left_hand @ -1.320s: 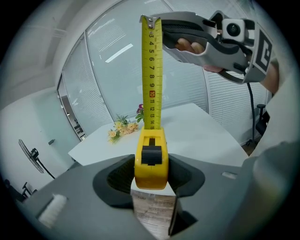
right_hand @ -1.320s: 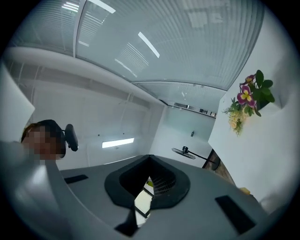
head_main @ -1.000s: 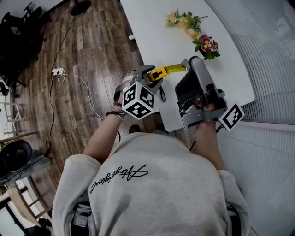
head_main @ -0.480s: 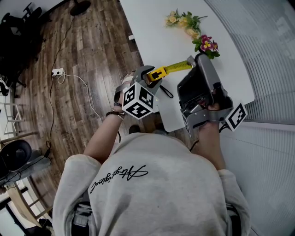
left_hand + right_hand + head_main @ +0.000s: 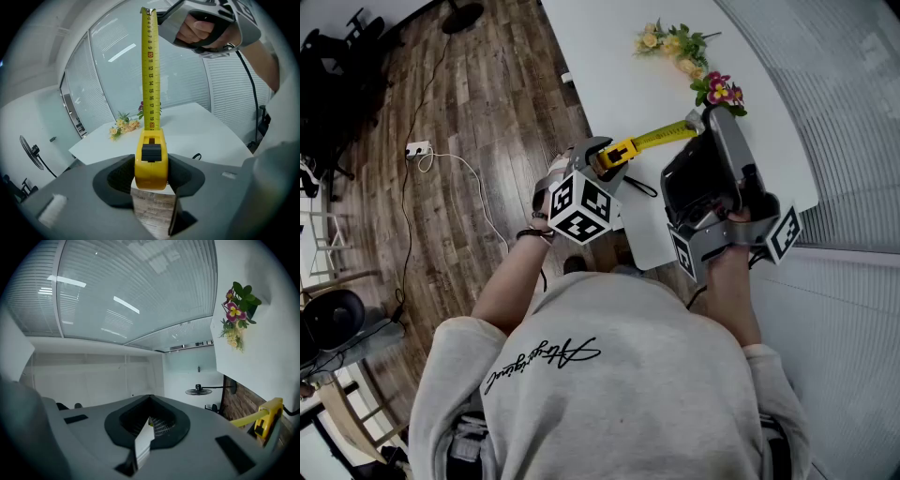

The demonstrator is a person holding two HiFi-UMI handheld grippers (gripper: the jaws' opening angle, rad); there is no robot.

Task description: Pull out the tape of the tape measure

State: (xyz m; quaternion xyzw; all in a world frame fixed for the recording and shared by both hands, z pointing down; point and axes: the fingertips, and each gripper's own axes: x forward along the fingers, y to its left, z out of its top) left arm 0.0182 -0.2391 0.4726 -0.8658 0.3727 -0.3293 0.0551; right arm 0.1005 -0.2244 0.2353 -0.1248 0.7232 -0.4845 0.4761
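Observation:
The yellow tape measure (image 5: 615, 153) sits over the white table's (image 5: 619, 66) near edge, with my left gripper (image 5: 612, 157) shut on its case. In the left gripper view the case (image 5: 151, 159) is wedged between the jaws of the left gripper (image 5: 150, 177), and the numbered tape (image 5: 150, 70) runs straight up to the right gripper (image 5: 161, 16). In the head view the tape (image 5: 661, 138) stretches right to my right gripper (image 5: 697, 123), which is shut on its end. In the right gripper view a pale strip of tape (image 5: 143, 441) shows edge-on in the closed right gripper (image 5: 149, 425). The case (image 5: 266, 420) shows at that view's right.
Two bunches of artificial flowers (image 5: 677, 42) (image 5: 722, 91) lie on the table's far side. A black cord (image 5: 639, 187) trails near the table's edge. A power strip (image 5: 417, 145) with a white cable lies on the wooden floor to the left. Blinds and glass stand on the right.
My right gripper has shifted slightly right and rolled, its marker cube now turned differently. The tape stretch between the grippers is a little longer. The left gripper has stayed put.

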